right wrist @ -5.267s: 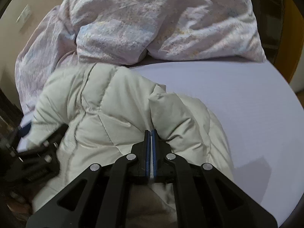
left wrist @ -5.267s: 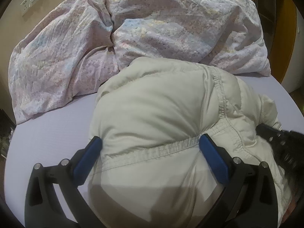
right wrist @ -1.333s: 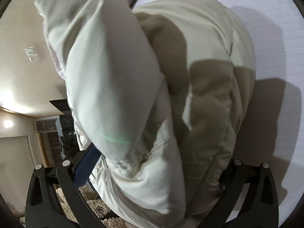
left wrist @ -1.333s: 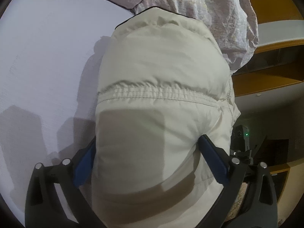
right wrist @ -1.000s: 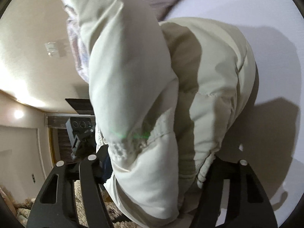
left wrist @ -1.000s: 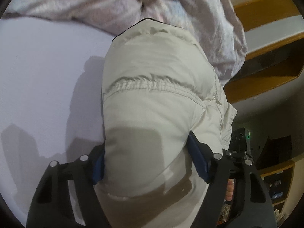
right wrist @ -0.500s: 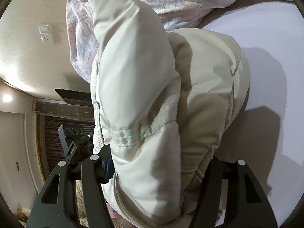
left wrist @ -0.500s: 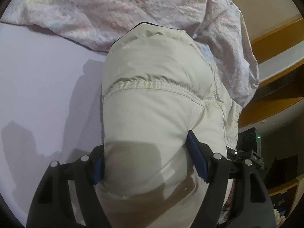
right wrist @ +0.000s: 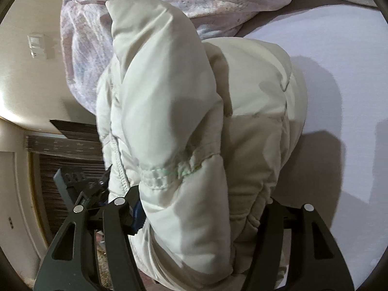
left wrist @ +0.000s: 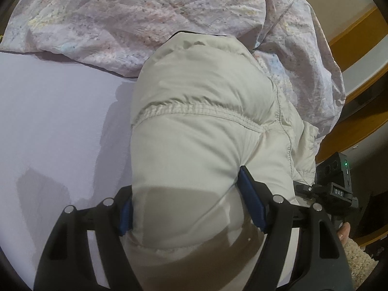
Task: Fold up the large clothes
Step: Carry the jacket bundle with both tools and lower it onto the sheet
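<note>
Padded cream jacket [left wrist: 198, 126] is clamped in a thick bundle by the left gripper [left wrist: 191, 208] and right gripper [right wrist: 203, 208], both angled downward over the bed sheet [left wrist: 53, 121]; the right jaws have just widened slightly.

One padded jacket [left wrist: 203, 131], one floral duvet [left wrist: 135, 17], apparently two grippers.

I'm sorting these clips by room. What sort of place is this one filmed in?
Most likely a bedroom. The cream puffer jacket lies on a bed with a pale lilac sheet, a rumpled floral duvet is heaped behind it, and a wall switch plate shows beside the bed.
</note>
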The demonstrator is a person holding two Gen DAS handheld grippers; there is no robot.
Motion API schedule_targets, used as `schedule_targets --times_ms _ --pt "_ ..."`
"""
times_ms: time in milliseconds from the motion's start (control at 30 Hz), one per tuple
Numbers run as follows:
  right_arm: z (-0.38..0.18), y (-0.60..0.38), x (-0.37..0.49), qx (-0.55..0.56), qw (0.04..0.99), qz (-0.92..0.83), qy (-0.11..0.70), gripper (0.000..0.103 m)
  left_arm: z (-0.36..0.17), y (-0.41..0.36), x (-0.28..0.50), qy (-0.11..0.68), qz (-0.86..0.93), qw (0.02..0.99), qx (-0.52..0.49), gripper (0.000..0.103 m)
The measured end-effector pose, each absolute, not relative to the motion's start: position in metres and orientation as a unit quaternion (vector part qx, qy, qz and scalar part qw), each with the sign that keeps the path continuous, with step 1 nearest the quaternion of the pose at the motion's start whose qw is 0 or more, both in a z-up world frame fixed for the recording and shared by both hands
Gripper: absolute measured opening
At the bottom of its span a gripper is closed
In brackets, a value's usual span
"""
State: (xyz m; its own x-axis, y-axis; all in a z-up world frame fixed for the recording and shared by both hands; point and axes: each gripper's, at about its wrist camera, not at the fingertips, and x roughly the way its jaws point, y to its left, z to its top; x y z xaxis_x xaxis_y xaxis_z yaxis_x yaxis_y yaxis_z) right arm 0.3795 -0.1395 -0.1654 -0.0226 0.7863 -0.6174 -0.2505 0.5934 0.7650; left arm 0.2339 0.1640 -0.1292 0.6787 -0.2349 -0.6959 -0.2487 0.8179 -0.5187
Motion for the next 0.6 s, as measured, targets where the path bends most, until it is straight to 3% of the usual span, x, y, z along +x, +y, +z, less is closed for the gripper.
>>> schedule_targets --times_ms 100,200,367,500,533,600 --pt "-0.157 -0.134 0.377 0.178 0.694 0.353 0.602 0.085 -0.129 0.164 0.232 0.4 0.011 0.865 -0.303 0.078" --pt "-0.135 -0.138 0.368 0.121 0.725 0.325 0.595 0.09 -0.122 0.164 0.229 0.401 0.014 0.865 -0.301 0.079" --pt "-0.09 -0.174 0.345 0.101 0.791 0.275 0.537 0.091 -0.087 0.165 0.213 0.37 0.042 0.895 -0.246 0.079" --pt "-0.06 -0.192 0.331 0.101 0.846 0.251 0.459 0.09 -0.055 0.156 0.22 0.346 0.056 0.916 -0.193 0.086" --pt "-0.056 -0.189 0.331 0.095 0.852 0.256 0.446 0.088 -0.052 0.152 0.225 0.349 0.057 0.918 -0.181 0.086" --pt "-0.042 -0.158 0.317 0.038 0.87 0.274 0.408 0.073 -0.05 0.138 0.238 0.355 0.058 0.921 -0.147 0.087"
